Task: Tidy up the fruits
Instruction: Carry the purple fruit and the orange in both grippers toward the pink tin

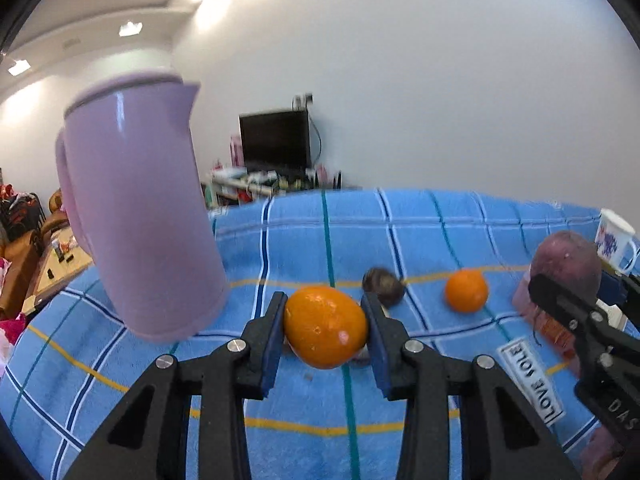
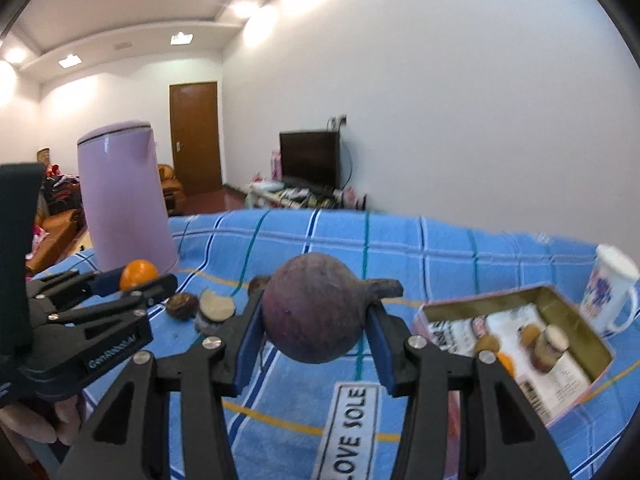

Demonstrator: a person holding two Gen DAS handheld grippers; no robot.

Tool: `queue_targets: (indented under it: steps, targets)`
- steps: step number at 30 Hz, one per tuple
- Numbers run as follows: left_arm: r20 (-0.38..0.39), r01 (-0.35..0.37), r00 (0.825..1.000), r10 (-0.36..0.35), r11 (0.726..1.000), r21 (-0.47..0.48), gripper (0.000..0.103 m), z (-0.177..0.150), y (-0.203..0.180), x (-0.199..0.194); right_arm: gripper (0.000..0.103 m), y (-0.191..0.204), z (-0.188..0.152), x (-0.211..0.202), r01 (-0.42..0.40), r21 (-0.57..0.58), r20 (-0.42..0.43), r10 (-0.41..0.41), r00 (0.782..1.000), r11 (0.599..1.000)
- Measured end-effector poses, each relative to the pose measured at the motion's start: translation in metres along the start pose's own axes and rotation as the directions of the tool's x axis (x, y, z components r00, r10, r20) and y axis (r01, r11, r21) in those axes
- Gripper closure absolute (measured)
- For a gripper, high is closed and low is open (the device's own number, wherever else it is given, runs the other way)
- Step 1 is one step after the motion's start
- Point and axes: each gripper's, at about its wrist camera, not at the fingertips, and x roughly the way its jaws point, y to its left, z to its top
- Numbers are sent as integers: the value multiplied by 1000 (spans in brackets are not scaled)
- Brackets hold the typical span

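An orange sits clamped between the left gripper pads, lifted above the blue checked cloth; the right gripper grasps a purple round fruit beside an open tin box; a second orange lies on the cloth, near a lilac jug.

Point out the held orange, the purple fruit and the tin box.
held orange (image 1: 325, 326), left wrist view, middle of its peel
purple fruit (image 2: 314, 308), right wrist view, middle of its rounded body
tin box (image 2: 576, 314), right wrist view, inner far wall
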Motion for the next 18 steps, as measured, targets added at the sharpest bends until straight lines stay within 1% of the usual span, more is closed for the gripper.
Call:
queue_targets:
  steps: [3, 6, 8, 11, 15, 18]
  targets:
    - [33, -13, 999, 13, 1000, -8, 64, 1, -3, -5, 52, 3, 0, -1, 11, -26, 20, -11, 1000, 1000]
    - [39, -29, 999, 30, 999, -17, 64, 0, -5, -4, 52, 5, -3, 3, 1, -37, 5, -1, 1000, 999]
    - [37, -29, 999, 30, 999, -17, 64, -1, -6, -3, 52, 6, -4, 4, -9, -38, -14, 8, 1000, 999]
    - [24, -37, 999, 37, 999, 4, 64, -2, -11, 1, 52, 6, -4, 2, -15, -32, -7, 15, 1000, 999]
    - [27, -43, 999, 43, 999, 1, 64, -4, -15, -1, 52, 2, -6, -2, -32, -32, -18, 31, 999, 999]
    - [17, -64, 998, 64, 998, 14, 64, -6, -21, 0, 52, -3, -8, -8, -43, -51, -26, 42, 999, 998]
